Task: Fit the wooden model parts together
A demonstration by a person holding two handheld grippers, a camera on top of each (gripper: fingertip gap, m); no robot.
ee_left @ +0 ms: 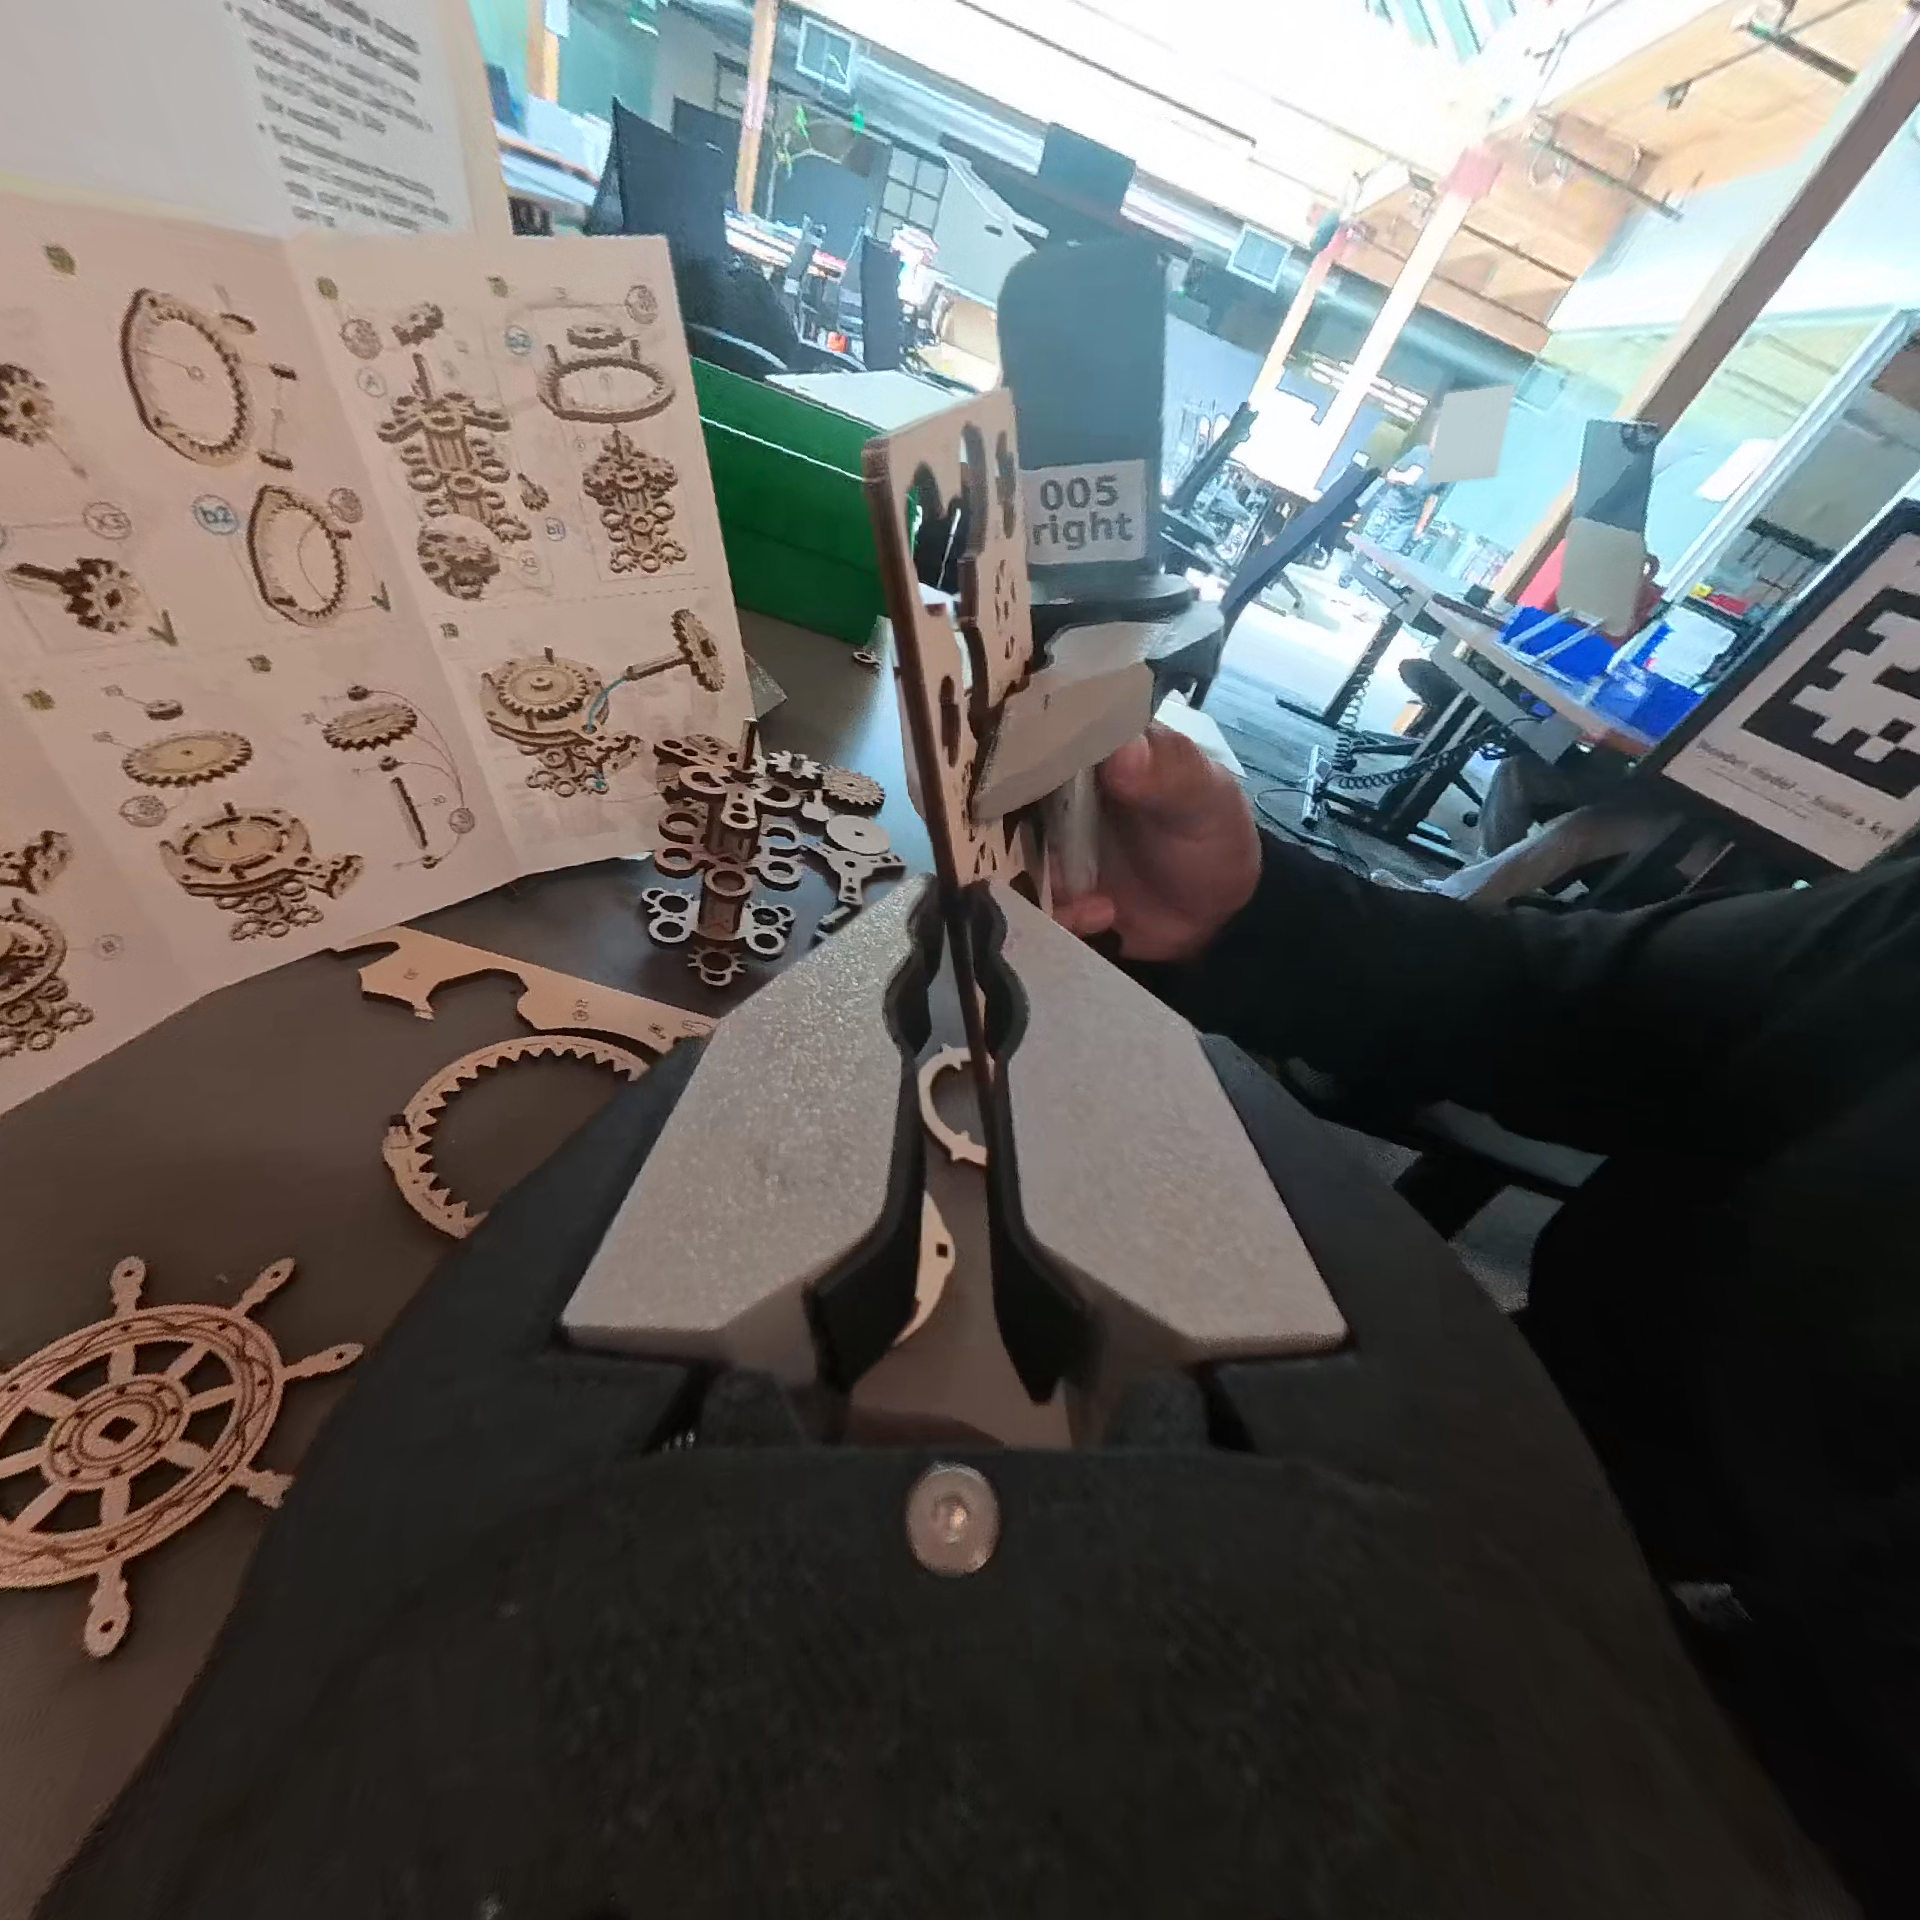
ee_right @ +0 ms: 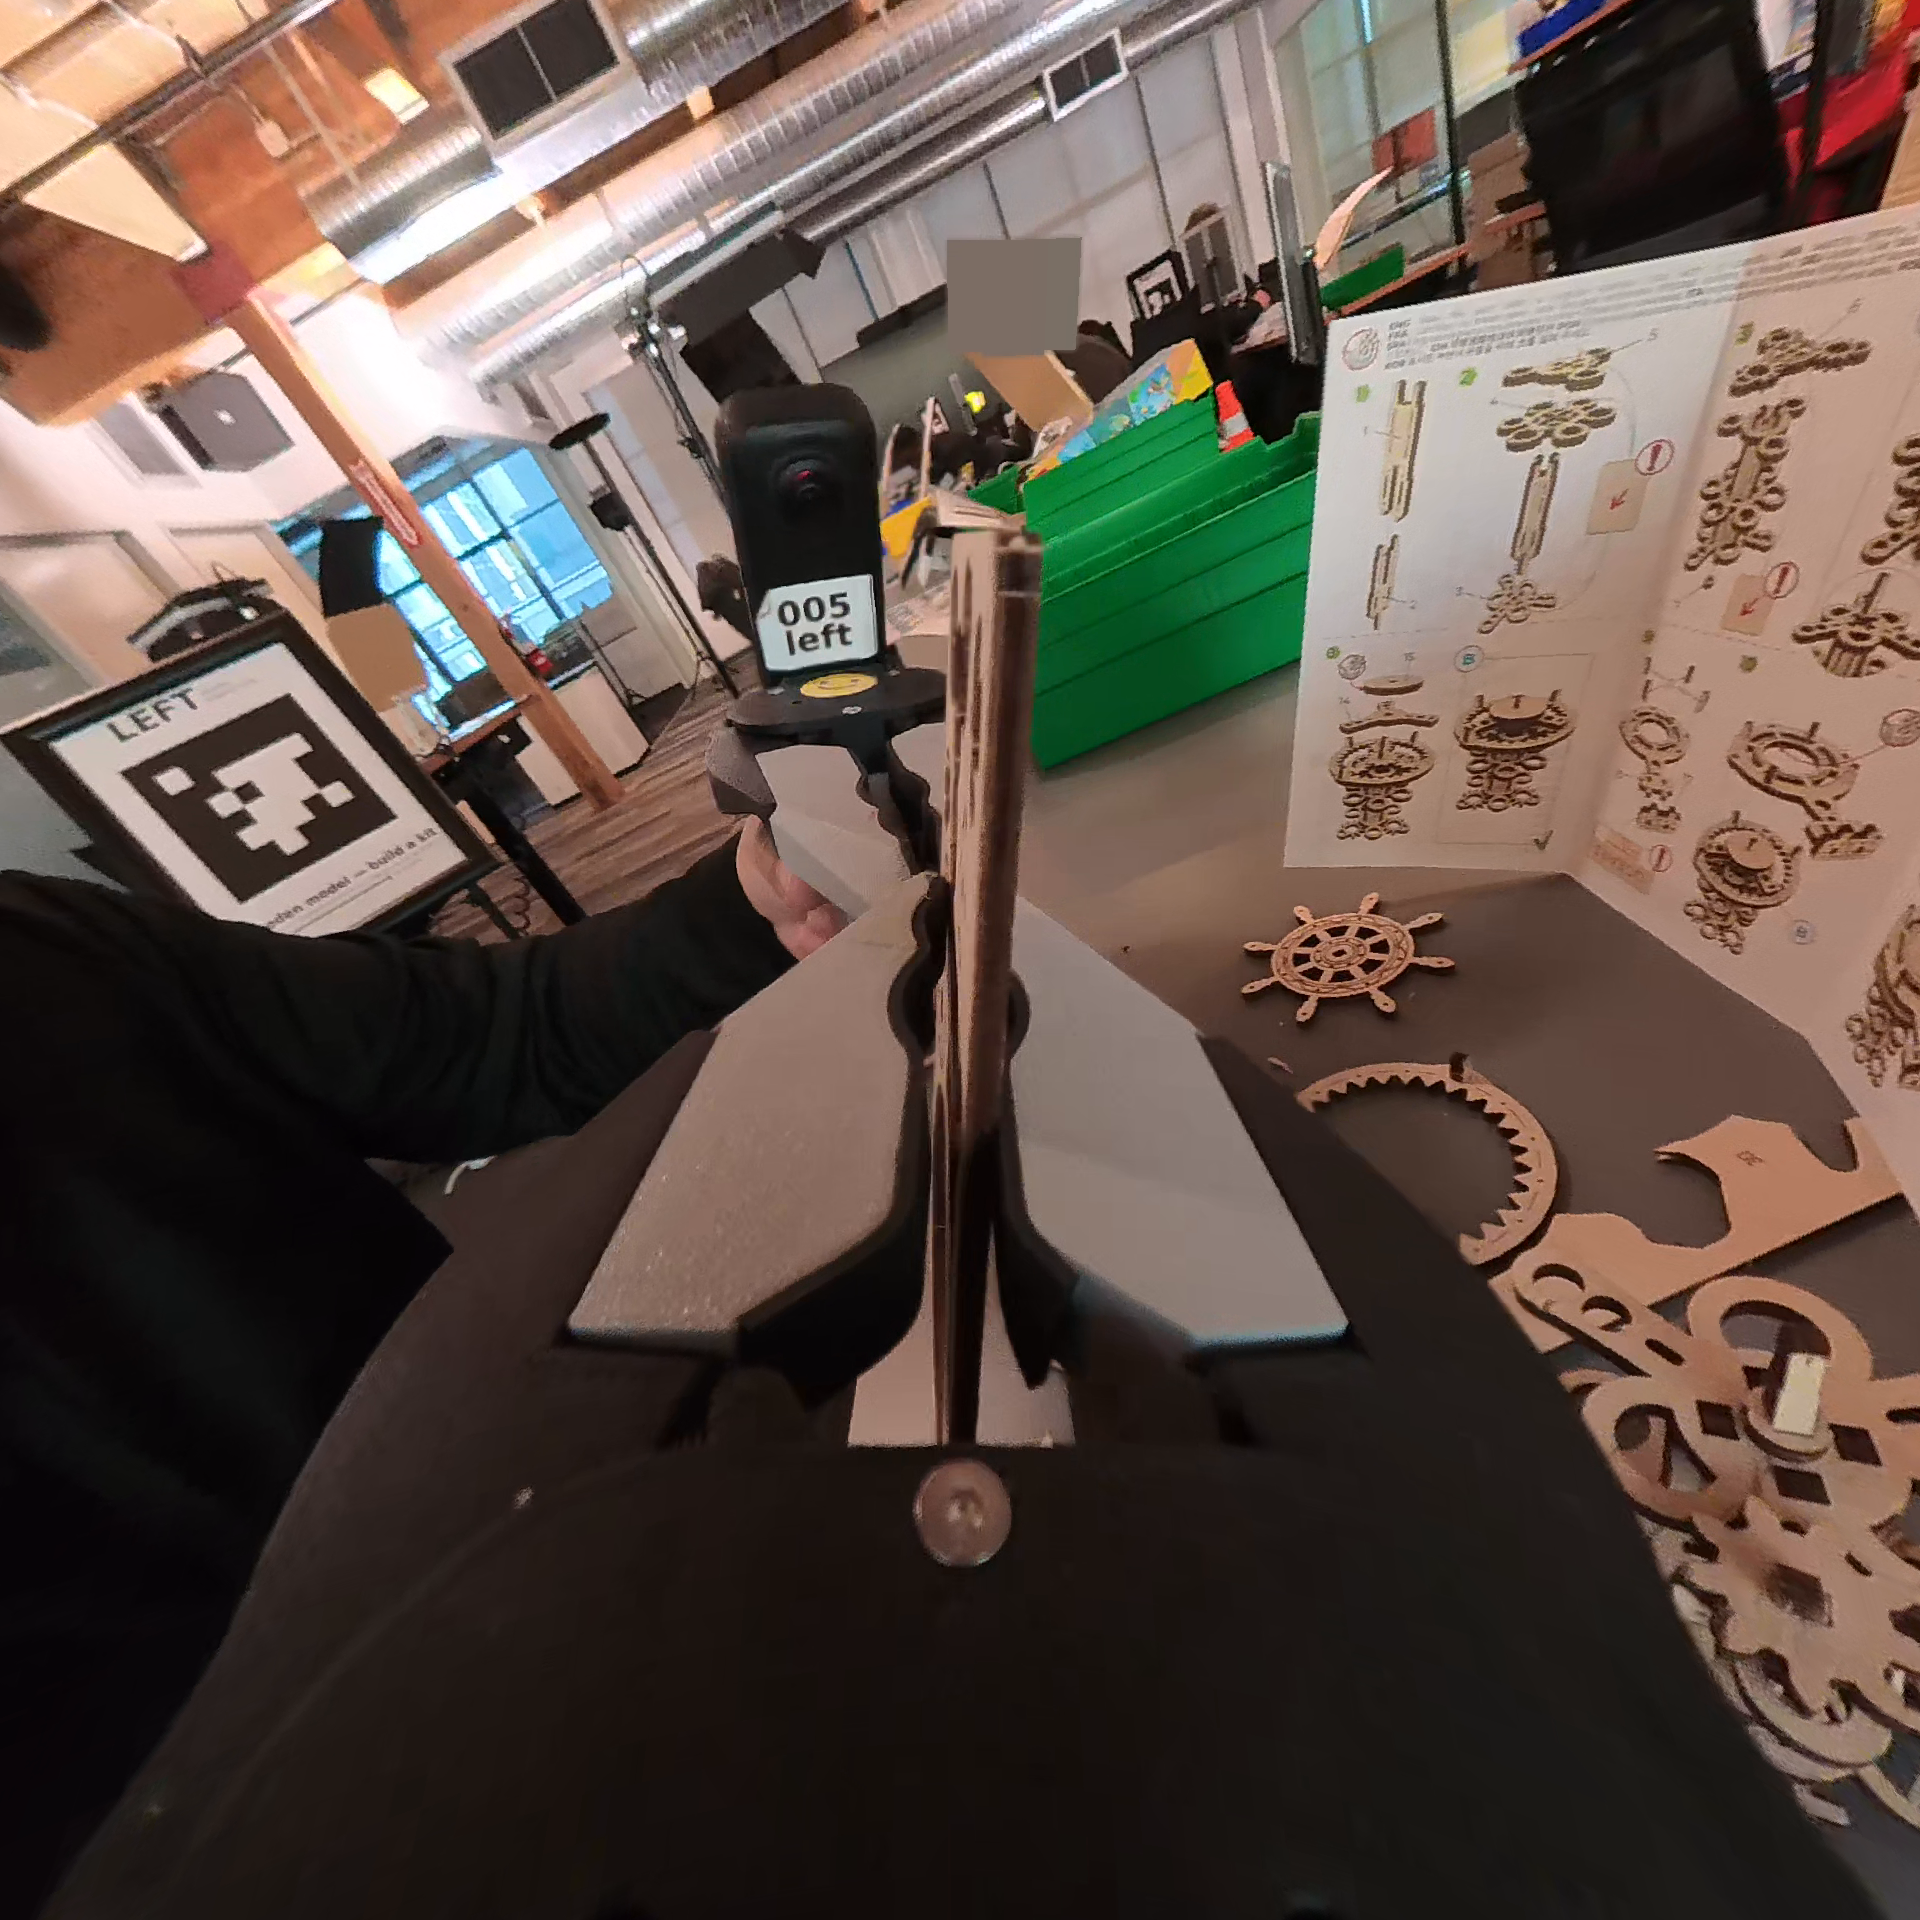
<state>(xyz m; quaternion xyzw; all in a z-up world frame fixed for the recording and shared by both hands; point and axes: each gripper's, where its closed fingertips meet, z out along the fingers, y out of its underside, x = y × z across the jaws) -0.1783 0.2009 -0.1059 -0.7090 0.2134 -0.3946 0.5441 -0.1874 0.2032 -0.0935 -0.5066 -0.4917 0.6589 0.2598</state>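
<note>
A thin laser-cut wooden sheet [ee_left: 940, 582] with punched-out holes stands upright between both grippers. My left gripper [ee_left: 961, 909] is shut on its lower edge. My right gripper [ee_left: 1003, 727] shows across from it, clamped on the same sheet higher up. In the right wrist view the sheet [ee_right: 987, 727] is edge-on and my right gripper [ee_right: 966, 899] is shut on it, with the left gripper [ee_right: 904, 810] gripping it from the far side. A partly built wooden model [ee_left: 732, 831] stands on the dark table [ee_left: 208, 1143]; it also shows in the right wrist view [ee_right: 1766, 1475].
A wooden ship's wheel [ee_left: 135, 1434] [ee_right: 1345, 956], a toothed ring [ee_left: 499, 1122] [ee_right: 1496, 1153] and a spent offcut sheet [ee_left: 499, 982] [ee_right: 1766, 1174] lie on the table. A folded instruction sheet [ee_left: 312, 520] [ee_right: 1610, 571] stands behind, with green bins [ee_left: 790, 488] [ee_right: 1164, 623] beyond. Both grippers' tips are close together, under 4 cm apart. From either gripper's tips it is about 20 cm to the wooden ship's wheel [ee_left: 135, 1434]. The right camera catches it too, in the right wrist view [ee_right: 1332, 958].
</note>
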